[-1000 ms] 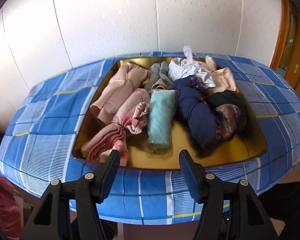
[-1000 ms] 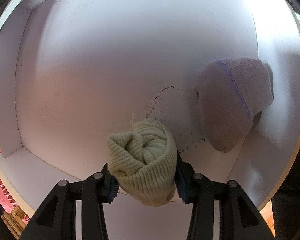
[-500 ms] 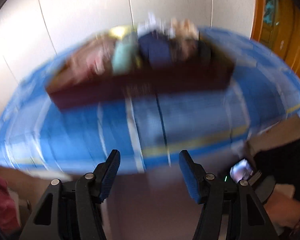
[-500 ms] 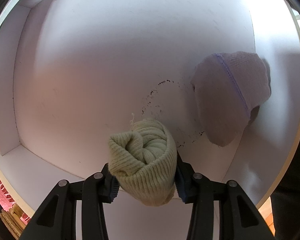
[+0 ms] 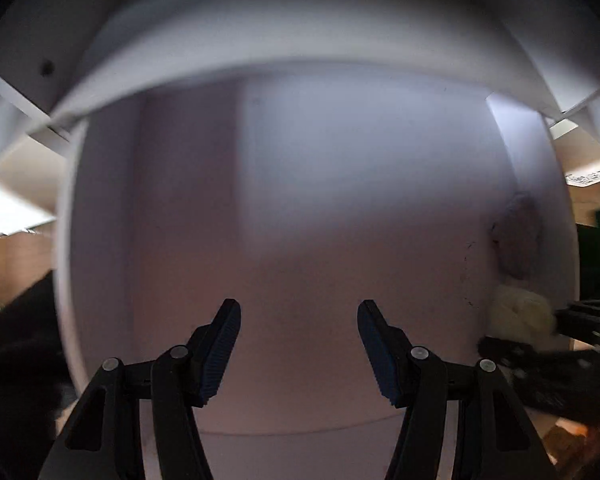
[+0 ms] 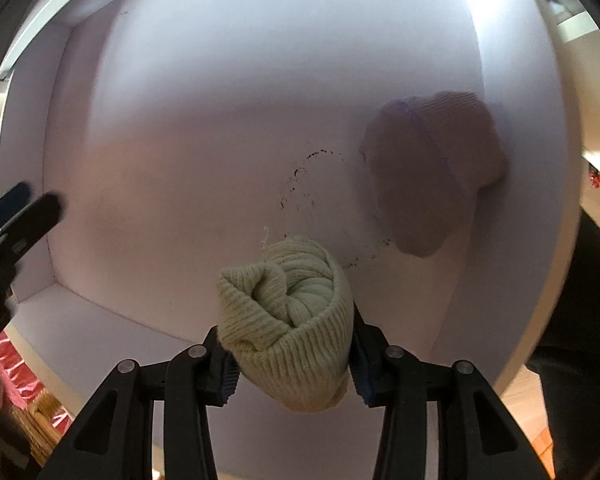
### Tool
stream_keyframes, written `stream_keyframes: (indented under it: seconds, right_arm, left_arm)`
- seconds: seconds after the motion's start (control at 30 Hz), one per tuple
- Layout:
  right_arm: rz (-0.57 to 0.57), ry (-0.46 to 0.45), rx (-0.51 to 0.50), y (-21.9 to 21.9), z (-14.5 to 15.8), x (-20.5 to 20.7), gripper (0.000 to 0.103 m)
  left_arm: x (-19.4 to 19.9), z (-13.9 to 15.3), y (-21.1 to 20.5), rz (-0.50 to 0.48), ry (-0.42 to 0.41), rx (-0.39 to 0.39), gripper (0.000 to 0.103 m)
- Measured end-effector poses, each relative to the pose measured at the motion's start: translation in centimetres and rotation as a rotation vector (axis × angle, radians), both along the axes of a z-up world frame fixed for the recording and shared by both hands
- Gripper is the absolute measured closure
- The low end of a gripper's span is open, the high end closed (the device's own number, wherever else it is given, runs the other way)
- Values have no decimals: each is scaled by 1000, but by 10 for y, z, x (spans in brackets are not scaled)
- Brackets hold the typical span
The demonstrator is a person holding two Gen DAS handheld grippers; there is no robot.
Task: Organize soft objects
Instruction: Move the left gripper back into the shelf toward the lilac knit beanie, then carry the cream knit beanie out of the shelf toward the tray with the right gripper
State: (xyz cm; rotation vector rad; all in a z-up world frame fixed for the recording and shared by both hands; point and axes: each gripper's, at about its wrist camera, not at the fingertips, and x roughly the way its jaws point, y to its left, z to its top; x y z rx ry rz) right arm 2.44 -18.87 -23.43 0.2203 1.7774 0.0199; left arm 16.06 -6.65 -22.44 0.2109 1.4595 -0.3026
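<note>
The left claw [image 5: 299,344] is now seen looking down into the white drawer [image 6: 260,100], where a second ago the tray of folded clothes on the blue checked bench was in its view; half a second ago that view was a blur across the bench edge. Its jaws are held apart, with nothing between them, and only the bare drawer floor is seen beneath. In the right wrist view the same claw is caught as a dark, blurred shape at the left edge, over the drawer's left wall.

The right claw [image 6: 292,344] is clamped on the rolled cream knit hat [image 6: 288,316], gripped at both sides and held above the drawer floor near the front wall; across the three views it has barely shifted. A pale lilac knit hat [image 6: 432,172] is seen lying on the floor against the right wall, well apart from the left claw and just beyond a ring of dark specks [image 6: 316,208].

The cream hat is judged not yet set down. The arrival of the empty left claw is taken to mean that help is being brought to the placing, perhaps to steady or tidy the hat beside the lilac one, though nothing is yet touched by it.
</note>
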Motion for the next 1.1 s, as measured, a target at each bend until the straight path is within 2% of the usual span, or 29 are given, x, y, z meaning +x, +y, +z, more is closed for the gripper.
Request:
stream_keyframes:
  seconds: [0.13, 0.3, 0.47, 0.6, 0.73, 0.93, 1.0, 1.1]
  right_arm:
    - [4, -21, 21, 0, 20, -3, 58]
    - [-9, -46, 75, -8, 47, -6, 58]
    - [53, -65, 101, -7, 81, -15, 58]
    - [121, -128, 78, -4, 129, -13, 58]
    - [157, -202, 97, -2, 187, -16, 59]
    - [198, -311, 83, 9, 270, 6, 59]
    - [220, -340, 54, 13, 291, 14, 59]
    - [239, -368, 22, 18, 307, 29, 59]
  left_arm:
    - [1, -18, -2, -12, 45, 17, 42]
    - [1, -24, -9, -42, 56, 8, 42]
    - [0, -29, -18, -79, 59, 16, 42]
    - [-7, -35, -27, -106, 71, 15, 42]
    - [-9, -38, -36, -138, 70, 16, 42]
    - [-9, -38, -51, -183, 63, 15, 42]
    - [-13, -39, -61, -224, 57, 32, 42]
    - [-19, -38, -76, -296, 24, 63, 42]
